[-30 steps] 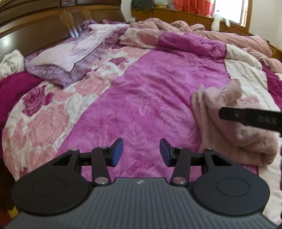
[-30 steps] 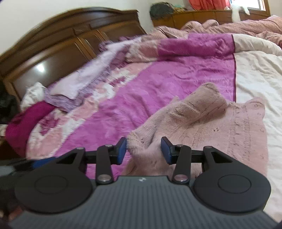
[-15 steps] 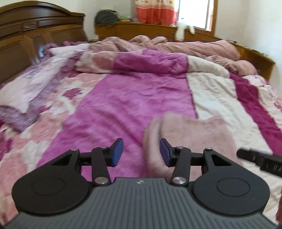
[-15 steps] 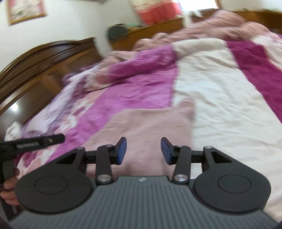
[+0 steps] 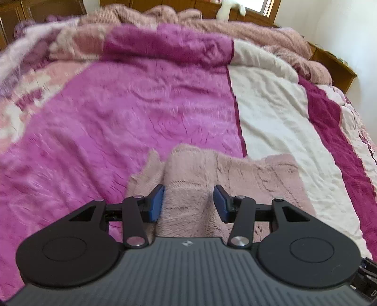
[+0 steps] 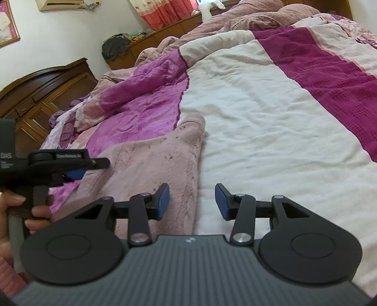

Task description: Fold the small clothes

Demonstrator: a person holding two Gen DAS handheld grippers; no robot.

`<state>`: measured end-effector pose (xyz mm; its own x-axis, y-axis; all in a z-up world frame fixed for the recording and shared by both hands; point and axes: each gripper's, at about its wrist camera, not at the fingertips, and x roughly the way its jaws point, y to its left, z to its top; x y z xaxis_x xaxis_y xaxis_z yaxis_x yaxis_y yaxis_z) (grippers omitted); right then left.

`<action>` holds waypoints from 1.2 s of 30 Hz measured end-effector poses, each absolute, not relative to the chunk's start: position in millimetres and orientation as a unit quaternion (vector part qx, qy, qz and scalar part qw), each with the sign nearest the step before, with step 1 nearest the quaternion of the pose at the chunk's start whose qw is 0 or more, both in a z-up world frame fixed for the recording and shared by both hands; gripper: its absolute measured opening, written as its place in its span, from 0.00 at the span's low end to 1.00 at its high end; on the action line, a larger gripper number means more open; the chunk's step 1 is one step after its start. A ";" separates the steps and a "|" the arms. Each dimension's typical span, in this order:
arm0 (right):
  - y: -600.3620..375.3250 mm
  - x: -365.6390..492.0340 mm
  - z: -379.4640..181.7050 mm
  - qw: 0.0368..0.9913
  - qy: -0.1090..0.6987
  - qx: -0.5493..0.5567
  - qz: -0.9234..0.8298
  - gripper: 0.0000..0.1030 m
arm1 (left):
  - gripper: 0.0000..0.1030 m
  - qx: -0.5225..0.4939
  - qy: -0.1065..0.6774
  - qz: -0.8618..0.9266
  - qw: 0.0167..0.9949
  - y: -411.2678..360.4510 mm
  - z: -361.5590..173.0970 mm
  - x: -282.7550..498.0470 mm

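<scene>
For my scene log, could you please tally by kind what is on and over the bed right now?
Pink fuzzy garment: 1
Patchwork quilt: 1
Grippers, left gripper and right gripper, both open: 2
Rumpled pink blanket at the far edge: 1
Total: 5

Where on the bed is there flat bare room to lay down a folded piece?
Free: the cream quilt stripe, between the fuzzy pink garment and the dark magenta stripe. Crowded: the bunched pink bedding beyond, and the left gripper beside the garment.
</scene>
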<state>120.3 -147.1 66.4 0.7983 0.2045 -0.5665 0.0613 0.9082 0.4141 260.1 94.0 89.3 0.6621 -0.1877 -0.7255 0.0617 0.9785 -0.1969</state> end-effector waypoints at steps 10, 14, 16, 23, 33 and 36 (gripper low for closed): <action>-148.3 131.0 58.7 0.920 0.322 0.222 0.040 0.45 | 0.14 -0.084 0.336 -0.024 0.938 103.0 84.3 235.7; -135.4 132.1 62.3 0.922 0.317 0.209 0.079 0.46 | 0.14 -0.101 0.329 0.010 0.939 129.0 82.4 219.5; -125.4 132.2 62.3 0.924 0.319 0.191 0.087 0.45 | 0.14 -0.099 0.349 -0.004 0.932 136.9 73.8 222.0; -121.4 129.2 65.9 0.926 0.323 0.178 0.077 0.45 | 0.34 -0.105 0.358 -0.020 0.928 144.1 80.6 212.4; -117.3 115.3 72.1 0.924 0.325 0.190 0.074 0.46 | 0.52 -0.119 0.377 -0.057 0.917 147.6 99.7 143.9; -113.9 112.2 73.6 0.919 0.332 0.199 0.075 0.46 | 0.56 -0.079 0.401 -0.041 0.912 141.0 89.7 133.5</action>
